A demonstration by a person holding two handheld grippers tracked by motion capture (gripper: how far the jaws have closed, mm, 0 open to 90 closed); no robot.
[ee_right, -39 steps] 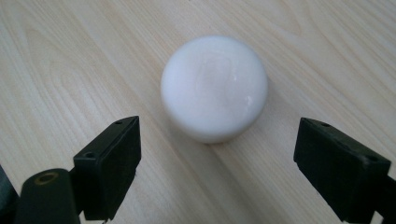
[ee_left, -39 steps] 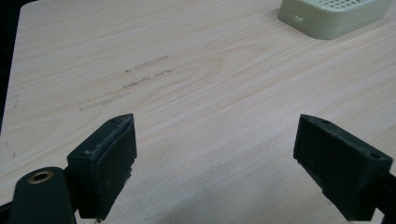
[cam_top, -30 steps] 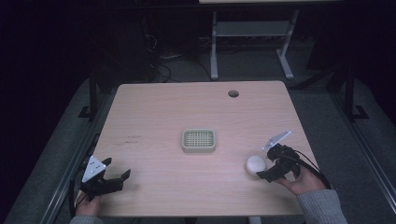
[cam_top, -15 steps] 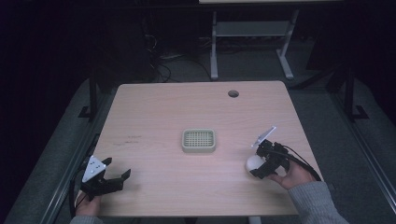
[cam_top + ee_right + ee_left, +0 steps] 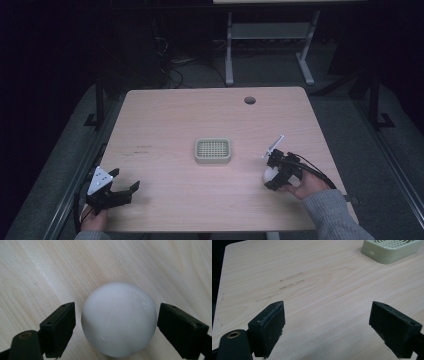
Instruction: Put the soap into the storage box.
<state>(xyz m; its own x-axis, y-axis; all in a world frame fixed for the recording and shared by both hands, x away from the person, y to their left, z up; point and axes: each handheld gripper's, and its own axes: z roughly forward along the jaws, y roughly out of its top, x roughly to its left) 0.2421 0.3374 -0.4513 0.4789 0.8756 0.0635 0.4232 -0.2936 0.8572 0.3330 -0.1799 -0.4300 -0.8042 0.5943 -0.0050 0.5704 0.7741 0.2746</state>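
High view, ball: the white ball (image 5: pixel 270 174) lies on the table (image 5: pixel 165 120) at the near right, right of the tray (image 5: pixel 213 150) and well apart from it.
High view, right gripper: the right gripper (image 5: pixel 274 176) is tipped down over the ball, touching or just beside it; contact cannot be told here.
High view, left gripper: the left gripper (image 5: pixel 125 191) rests at the near left corner, jaws spread, well apart from the ball.
High view, nearer hand: the right one, by far.
Left gripper view, jaws: wide apart, nothing between them, bare wood ahead.
Left gripper view, tray: the tray (image 5: pixel 390 249) sits at the far right.
Right gripper view, ball: the ball (image 5: pixel 119 318) sits centred between the two jaws, resting on the wood.
Right gripper view, jaws: spread to just over the ball's width; a thin gap shows on each side, so no grip yet.
Right gripper view, axis: the ball is round, so no long axis governs the grasp.
Judgement, next move: closing straight in should suffice, since the ball lies on the jaw line.
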